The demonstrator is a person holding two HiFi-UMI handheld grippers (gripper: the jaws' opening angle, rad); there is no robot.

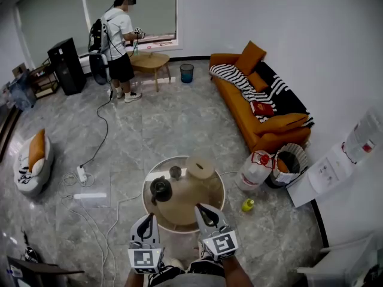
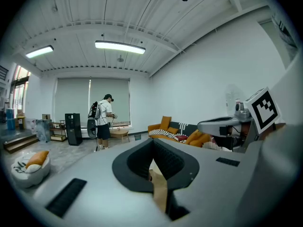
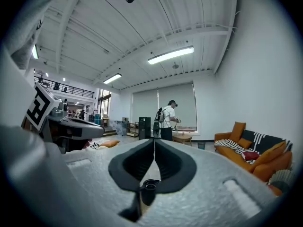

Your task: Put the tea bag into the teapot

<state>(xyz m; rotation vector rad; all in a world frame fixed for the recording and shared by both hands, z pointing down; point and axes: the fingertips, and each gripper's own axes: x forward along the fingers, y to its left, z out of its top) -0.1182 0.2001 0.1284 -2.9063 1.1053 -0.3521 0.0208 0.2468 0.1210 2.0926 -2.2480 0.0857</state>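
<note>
On table [image 1: 192,197], teapot [image 1: 160,189] just beyond left gripper [image 1: 146,220].

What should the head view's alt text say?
The left gripper and right gripper, both shut, hover at the near edge of a round table bearing a dark teapot. Beyond: orange sofa at right, person by the window.

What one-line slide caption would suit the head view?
Left gripper and right gripper, jaws together, poised at a round table holding a dark teapot; orange sofa beyond.
</note>
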